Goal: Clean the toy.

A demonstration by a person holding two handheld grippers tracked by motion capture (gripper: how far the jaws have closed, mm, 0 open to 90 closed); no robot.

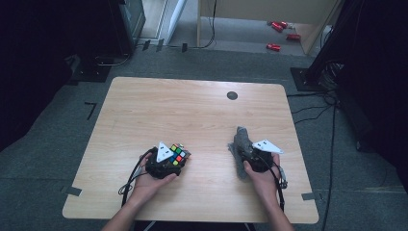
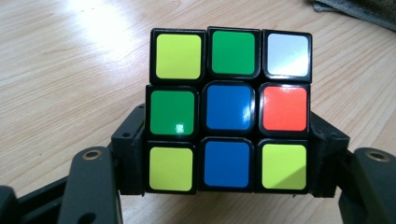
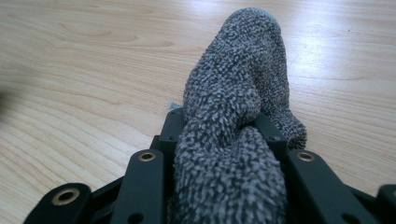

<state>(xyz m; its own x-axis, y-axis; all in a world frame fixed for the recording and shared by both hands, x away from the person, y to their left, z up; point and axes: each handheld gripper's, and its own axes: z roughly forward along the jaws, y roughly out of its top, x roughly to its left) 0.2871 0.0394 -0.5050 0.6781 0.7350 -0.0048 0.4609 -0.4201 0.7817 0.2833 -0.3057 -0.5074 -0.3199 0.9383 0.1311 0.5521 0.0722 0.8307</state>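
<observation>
A scrambled puzzle cube [image 1: 178,155] [image 2: 229,109] with yellow, green, blue, white and red stickers sits just above the wooden table [image 1: 192,110], clamped between the black jaws of my left gripper [image 1: 169,161] [image 2: 226,168]. A grey terry cloth [image 1: 242,144] [image 3: 233,140] is bunched up on the right side of the table. My right gripper [image 1: 251,153] [image 3: 224,140] is shut on it, and the cloth bulges up between and past the jaws. A hand holds each gripper near the table's front edge.
A small dark round disc [image 1: 232,95] lies near the table's far edge. Cables [image 1: 132,180] trail from both grippers toward the front edge. Bare wood stretches across the middle and far half of the table. Red objects [image 1: 279,36] lie on the floor beyond.
</observation>
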